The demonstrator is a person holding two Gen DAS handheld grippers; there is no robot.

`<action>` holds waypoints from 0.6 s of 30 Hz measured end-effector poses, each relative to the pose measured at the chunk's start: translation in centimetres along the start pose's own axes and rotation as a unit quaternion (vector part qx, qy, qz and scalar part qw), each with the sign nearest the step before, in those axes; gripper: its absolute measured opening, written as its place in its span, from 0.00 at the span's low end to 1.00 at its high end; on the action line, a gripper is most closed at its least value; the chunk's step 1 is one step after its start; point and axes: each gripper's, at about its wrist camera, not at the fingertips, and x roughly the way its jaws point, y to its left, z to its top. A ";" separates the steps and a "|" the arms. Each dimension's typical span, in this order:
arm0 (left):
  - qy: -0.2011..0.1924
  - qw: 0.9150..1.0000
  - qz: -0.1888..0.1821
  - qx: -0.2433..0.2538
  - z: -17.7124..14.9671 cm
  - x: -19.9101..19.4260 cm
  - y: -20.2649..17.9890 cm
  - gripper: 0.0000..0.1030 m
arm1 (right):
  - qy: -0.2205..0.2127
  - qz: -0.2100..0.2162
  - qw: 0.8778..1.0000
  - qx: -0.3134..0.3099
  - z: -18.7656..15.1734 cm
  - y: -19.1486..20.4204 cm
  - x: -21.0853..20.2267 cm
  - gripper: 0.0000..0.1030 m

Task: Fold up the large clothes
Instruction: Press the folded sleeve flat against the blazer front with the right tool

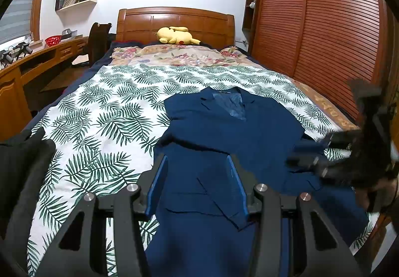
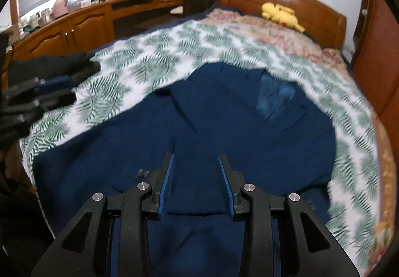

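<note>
A navy blue suit jacket [image 1: 249, 132] [image 2: 249, 139] lies spread on the leaf-print sheet [image 1: 104, 112], collar and shiny lining toward the headboard. My left gripper [image 1: 195, 159] hovers open over the jacket's near left part, with cloth showing beneath its blue pads and nothing pinched. My right gripper [image 2: 195, 158] is open just above the jacket's near right part, its pads bare. In the left wrist view the right gripper [image 1: 293, 153] is a blurred shape at the jacket's right edge. The left gripper [image 2: 71, 91] shows at the far left of the right wrist view.
A yellow plush toy [image 1: 177, 36] lies by the wooden headboard [image 1: 174, 20] on a floral blanket [image 1: 174, 56]. A slatted wardrobe [image 1: 324, 27] runs along the right, a wooden desk [image 1: 37, 57] along the left. A black garment [image 1: 22, 152] lies at the bed's left edge.
</note>
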 end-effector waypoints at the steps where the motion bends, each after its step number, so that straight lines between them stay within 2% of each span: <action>1: 0.001 1.000 0.001 0.000 0.0 0.0 0.0 0.46 | 0.003 0.009 1.000 0.003 -0.4 0.5 0.6 0.33; 7: 0.004 1.000 0.004 0.000 0.0 0.1 0.2 0.46 | 0.020 0.078 0.997 -0.003 -2.3 5.0 3.8 0.33; 13: 0.004 1.000 0.008 -0.006 0.0 0.0 0.9 0.46 | 0.053 0.112 0.992 -0.012 -3.3 7.6 6.2 0.33; 16: 0.004 1.000 0.008 -0.008 0.0 0.0 1.1 0.46 | 0.076 0.111 0.991 -0.018 -4.0 8.1 7.2 0.32; 18: 0.005 1.000 0.009 -0.009 0.0 0.1 1.3 0.46 | 0.085 0.099 0.991 -0.030 -4.2 8.3 7.7 0.14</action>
